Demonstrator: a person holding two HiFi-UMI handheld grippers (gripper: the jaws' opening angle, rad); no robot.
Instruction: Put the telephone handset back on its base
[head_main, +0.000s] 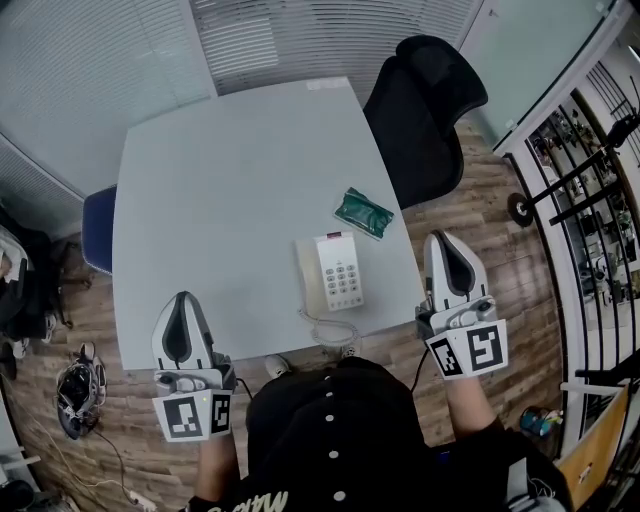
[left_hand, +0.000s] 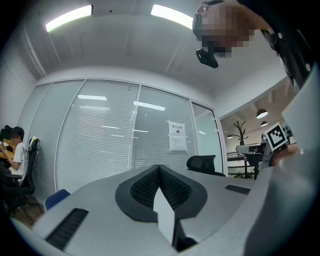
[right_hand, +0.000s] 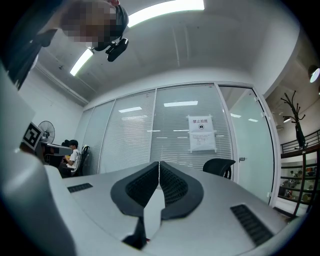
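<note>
A white telephone (head_main: 331, 272) lies near the front edge of the grey table (head_main: 220, 180), keypad on the right. Its handset (head_main: 309, 275) rests along the left side of the base, and the coiled cord (head_main: 333, 328) loops at the table's edge. My left gripper (head_main: 183, 297) hovers at the front left of the table, well left of the phone. Its jaws are shut with nothing between them (left_hand: 159, 166). My right gripper (head_main: 444, 238) is just off the table's right edge, to the right of the phone, also shut and empty (right_hand: 159, 163). Both point level at the glass wall.
A green packet (head_main: 363, 211) lies behind the phone. A black office chair (head_main: 425, 110) stands at the far right corner, a blue chair (head_main: 97, 228) at the left side. Cables (head_main: 75, 385) lie on the floor at left. A person sits far left (left_hand: 15, 150).
</note>
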